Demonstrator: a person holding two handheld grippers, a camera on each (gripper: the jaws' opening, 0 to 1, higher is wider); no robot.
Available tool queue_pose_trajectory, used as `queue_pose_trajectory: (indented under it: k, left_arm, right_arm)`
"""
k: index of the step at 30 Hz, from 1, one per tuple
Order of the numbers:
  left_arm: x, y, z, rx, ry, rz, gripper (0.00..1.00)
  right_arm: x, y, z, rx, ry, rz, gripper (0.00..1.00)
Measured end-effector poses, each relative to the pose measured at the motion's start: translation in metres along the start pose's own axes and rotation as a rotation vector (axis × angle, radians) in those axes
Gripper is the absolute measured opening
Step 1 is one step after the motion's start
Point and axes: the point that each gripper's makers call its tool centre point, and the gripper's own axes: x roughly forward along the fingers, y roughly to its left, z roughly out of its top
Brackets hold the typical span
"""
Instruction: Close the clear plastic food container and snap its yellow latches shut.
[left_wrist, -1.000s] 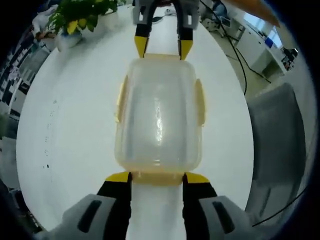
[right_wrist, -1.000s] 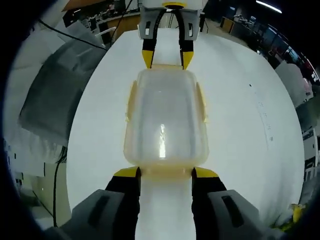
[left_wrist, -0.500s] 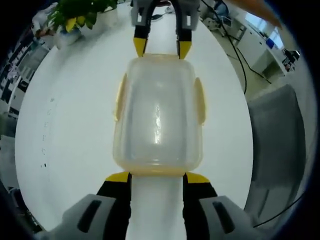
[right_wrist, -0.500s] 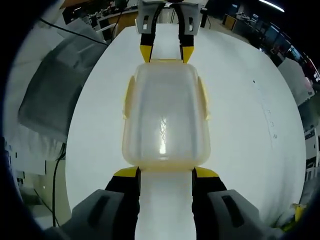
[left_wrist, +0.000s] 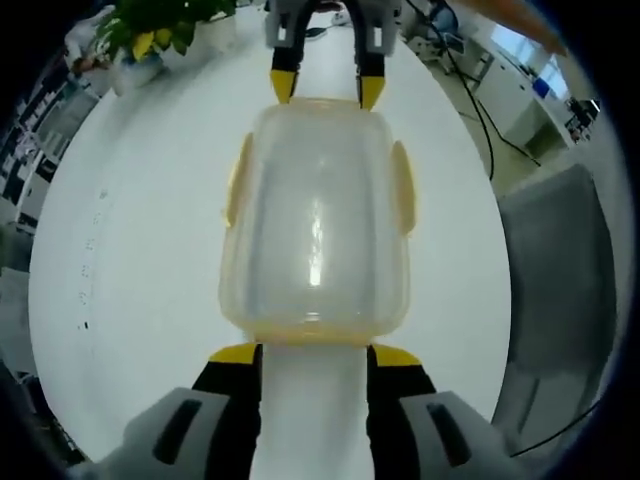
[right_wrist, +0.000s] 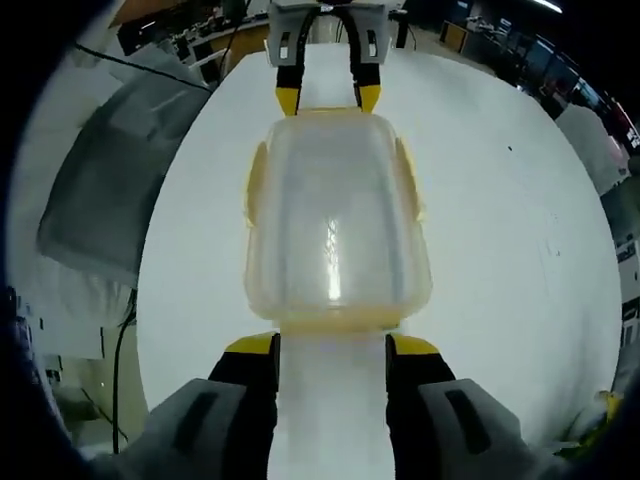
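Lid on container (left_wrist: 315, 215) | side latches (left_wrist: 402, 188) at 3 & 9 o'clock look unsnapped | L gripper (left_wrist: 313, 352) & R gripper (right_wrist: 330, 344) jaws apart, flanking end latches, holding nothing | white table (left_wrist: 130, 230).

The container (left_wrist: 315, 215) sits on the table (left_wrist: 130, 260), between the left gripper (left_wrist: 305, 352) at its near end and the right gripper (left_wrist: 322, 92) at its far end. A plant (left_wrist: 150, 25) stands at the table's far left edge, and a chair (left_wrist: 555, 260) is beside the right edge.

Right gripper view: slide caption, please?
Lidded clear container on white table, flanked endwise by right gripper and left gripper.
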Motion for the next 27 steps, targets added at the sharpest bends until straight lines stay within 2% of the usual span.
queue_pose_trajectory:
  k: [1,2,4,6,8,9,10,11,12,13,14,15,16,17,18,19,21,23,24,25,27]
  left_arm:
    - [0.002,0.001,-0.008,-0.039,0.004,0.005,0.37]
    - [0.002,0.002,-0.014,-0.079,0.004,0.016,0.39]
    - [0.001,0.005,-0.025,-0.152,-0.011,0.035,0.42]
    - [-0.004,0.010,-0.036,-0.316,-0.055,0.073,0.45]
    - [-0.013,0.014,-0.040,-0.434,-0.090,0.123,0.44]
    - [-0.018,0.017,-0.038,-0.500,-0.122,0.153,0.45]
    - [-0.025,0.017,-0.031,-0.566,-0.193,0.167,0.45]
    - [-0.030,0.017,-0.026,-0.625,-0.245,0.161,0.45]
    - [-0.037,0.013,-0.018,-0.739,-0.310,0.132,0.45]
    - [-0.041,0.013,-0.012,-0.803,-0.357,0.116,0.47]
    - [-0.045,0.014,-0.007,-0.869,-0.399,0.106,0.51]
    - [-0.050,0.015,0.000,-0.961,-0.450,0.092,0.55]
    - [-0.053,0.014,0.005,-0.995,-0.481,0.070,0.59]
    - [-0.056,0.011,0.013,-1.044,-0.511,0.031,0.60]
    - [-0.057,0.009,0.018,-1.076,-0.525,0.001,0.60]
    - [-0.057,0.007,0.026,-1.141,-0.551,-0.046,0.60]
    - [-0.057,0.006,0.037,-1.233,-0.594,-0.108,0.59]
    - [-0.056,0.007,0.045,-1.329,-0.627,-0.165,0.59]
    - [-0.055,0.008,0.052,-1.422,-0.652,-0.227,0.59]
    - [-0.054,0.006,0.052,-1.426,-0.635,-0.245,0.60]
    - [-0.049,0.013,0.047,-1.399,-0.595,-0.184,0.56]
  right_arm:
    - [0.007,0.004,-0.015,0.050,0.053,0.017,0.50]
    - [0.010,0.005,-0.024,0.070,0.074,0.021,0.52]
    - [0.014,0.002,-0.041,0.107,0.101,-0.005,0.46]
    - [0.013,-0.006,-0.053,0.193,0.085,-0.067,0.43]
    - [0.006,-0.013,-0.053,0.290,0.021,-0.115,0.43]
    - [0.001,-0.017,-0.056,0.352,0.016,-0.132,0.43]
    - [-0.006,-0.023,-0.056,0.424,-0.011,-0.162,0.43]
    - [-0.012,-0.028,-0.054,0.470,-0.033,-0.189,0.43]
    - [-0.018,-0.033,-0.051,0.518,-0.067,-0.216,0.43]
    - [-0.024,-0.037,-0.047,0.567,-0.101,-0.233,0.42]
    - [-0.030,-0.038,-0.040,0.620,-0.148,-0.231,0.40]
    - [-0.039,-0.037,-0.024,0.711,-0.243,-0.199,0.39]
    - [-0.046,-0.037,-0.010,0.763,-0.330,-0.163,0.38]
    - [-0.057,-0.034,0.011,0.833,-0.456,-0.102,0.38]
    - [-0.063,-0.032,0.022,0.876,-0.520,-0.060,0.38]
    - [-0.070,-0.027,0.035,0.936,-0.597,-0.008,0.39]
    - [-0.077,-0.022,0.050,1.010,-0.684,0.063,0.38]
    - [-0.075,-0.017,0.055,1.090,-0.711,0.133,0.37]
    - [-0.072,-0.013,0.056,1.139,-0.710,0.182,0.37]
    - [-0.068,-0.013,0.055,1.167,-0.703,0.193,0.36]
    - [-0.057,-0.014,0.046,1.178,-0.652,0.150,0.35]
